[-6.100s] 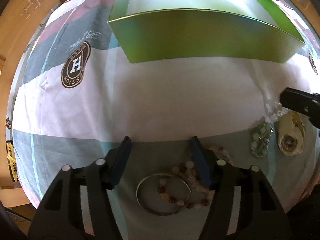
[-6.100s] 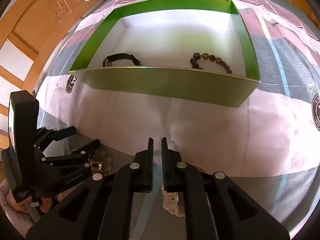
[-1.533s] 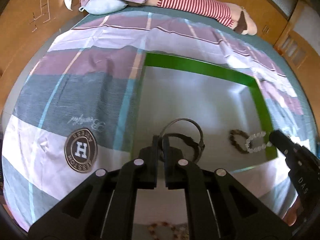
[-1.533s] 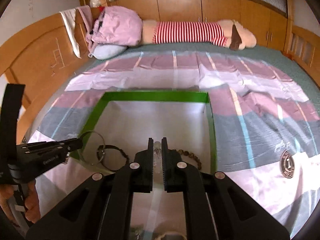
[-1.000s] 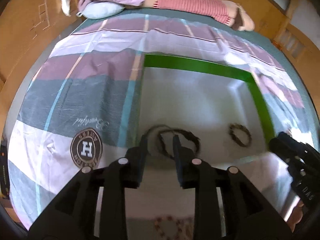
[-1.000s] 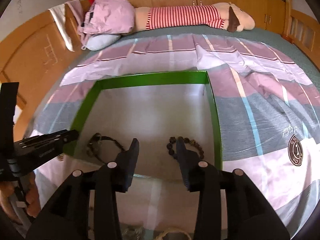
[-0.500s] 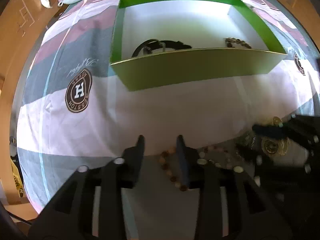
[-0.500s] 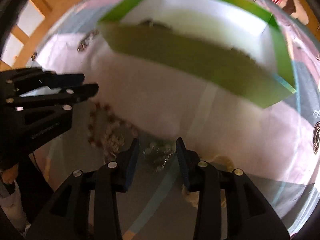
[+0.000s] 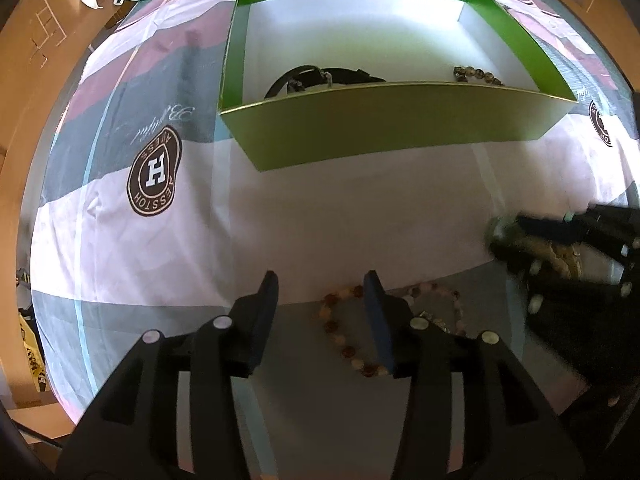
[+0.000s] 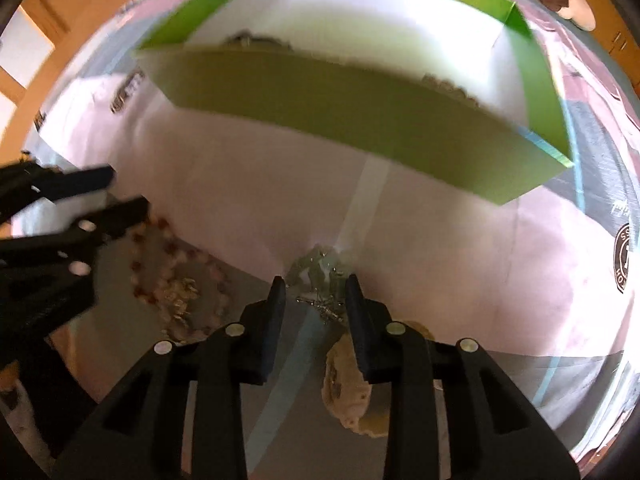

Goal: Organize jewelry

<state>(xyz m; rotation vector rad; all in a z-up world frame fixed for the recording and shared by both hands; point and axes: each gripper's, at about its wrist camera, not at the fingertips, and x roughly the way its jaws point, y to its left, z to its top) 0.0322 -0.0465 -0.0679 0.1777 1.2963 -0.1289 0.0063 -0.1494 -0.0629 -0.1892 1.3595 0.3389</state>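
- Bedroom setting: a striped bedsheet covers the bed, with wooden panelling around it and a green box lying on the far side.
- Left gripper is wide open and holds nothing; its right finger hangs over the near-left part of a bead bracelet lying flat on the sheet.
- Right gripper is also open and empty, its jaws either side of a small pale-green and silver cluster, probably a chain or charm bracelet; blur hides the detail.
- Just near and right of that cluster lies a cream, shell-like piece.
- Farther off, the box already holds a dark bangle at its left and a string of dark beads at its right.
- Handling, as I judge it: the bead bracelet is light and limp, and the round beads may roll out of a pinch, so closing across the strand between two beads seems safest.
- The small cluster looks fine and tangly; a pinch through its thickest part should lift it whole, while soft sheet beneath may get caught.
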